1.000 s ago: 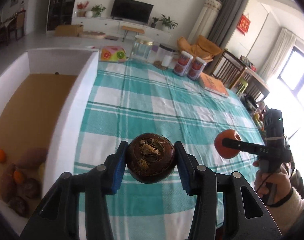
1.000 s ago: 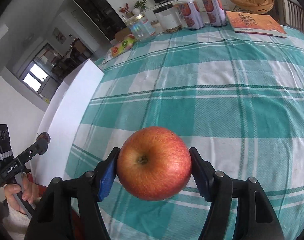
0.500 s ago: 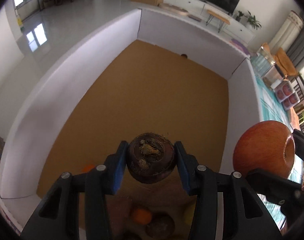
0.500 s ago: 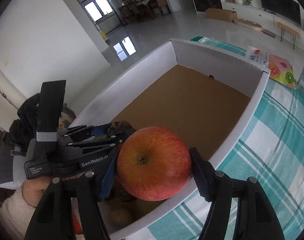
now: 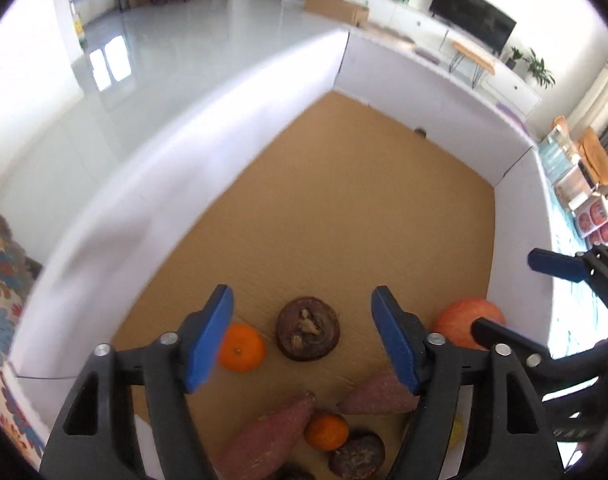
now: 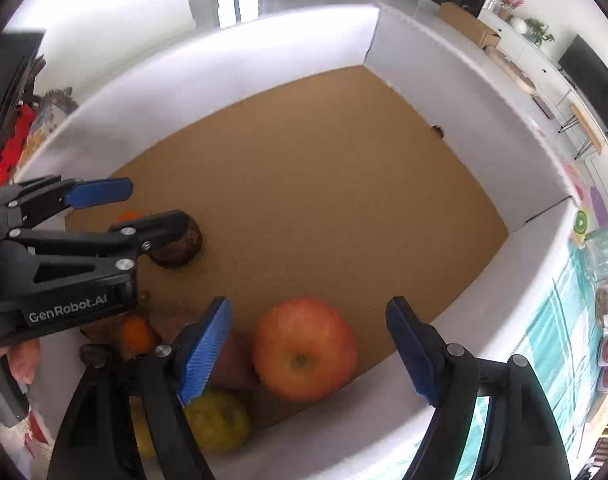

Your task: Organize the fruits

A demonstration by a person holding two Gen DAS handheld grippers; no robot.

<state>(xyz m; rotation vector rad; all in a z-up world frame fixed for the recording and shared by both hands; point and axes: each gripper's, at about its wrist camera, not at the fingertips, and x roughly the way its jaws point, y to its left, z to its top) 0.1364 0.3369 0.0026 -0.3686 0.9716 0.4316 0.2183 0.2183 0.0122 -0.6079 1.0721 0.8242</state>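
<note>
Both grippers spread wide, empty, over the white box (image 5: pixel 516 216): apple (image 6: pixel 304 348) lies straight ahead betw. right gripper (image 6: pixel 312 356) fingers, dark round fruit (image 5: pixel 307 334) ahead of left gripper (image 5: pixel 304 344), nr box's front corner.

Each black gripper (image 6: pixel 308 344) has blue ribbed pads (image 6: pixel 205 350), silver screws and white "GenRobot.AI" lettering.

Both wrist views look steeply down into the white-walled box (image 5: pixel 239 128), close above its brown floor. The left view faces the far corner; the right view sits nearer the box's desk-side wall (image 6: pixel 516 264). Both share the apple (image 5: pixel 464 316) and the brown floor.
</note>
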